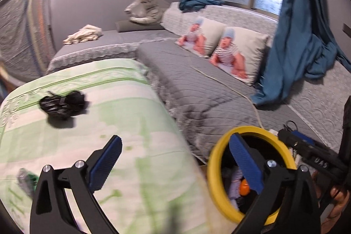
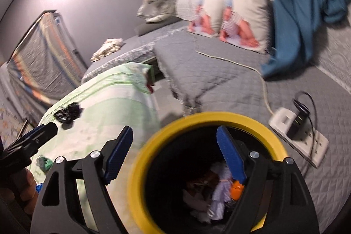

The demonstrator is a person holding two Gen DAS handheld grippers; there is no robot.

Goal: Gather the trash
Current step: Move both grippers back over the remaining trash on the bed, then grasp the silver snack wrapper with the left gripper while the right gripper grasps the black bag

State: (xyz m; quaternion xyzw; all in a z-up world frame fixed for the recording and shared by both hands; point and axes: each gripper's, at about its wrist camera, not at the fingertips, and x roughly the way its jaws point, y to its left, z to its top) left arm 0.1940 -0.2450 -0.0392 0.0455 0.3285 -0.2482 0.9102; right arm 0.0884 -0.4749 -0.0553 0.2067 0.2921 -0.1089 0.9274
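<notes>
Black wad (image 1: 62, 105) lies on the green quilt (image 1: 122, 115), ahead and left of the left gripper (image 1: 175, 166), not touched. Jaws wide, nothing between. Green scrap (image 1: 27, 180) near quilt edge, beside left finger. Yellow-rimmed bin (image 2: 210, 124), trash inside, sits under the right gripper (image 2: 175, 155); jaws wide, empty.

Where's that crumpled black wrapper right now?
The black wrapper lies on the green-and-white cover, upper left in both wrist views, left of the yellow-rimmed bin.

White letters "UAS" stand on the right gripper (image 1: 316, 156); nothing else is legible.
</notes>
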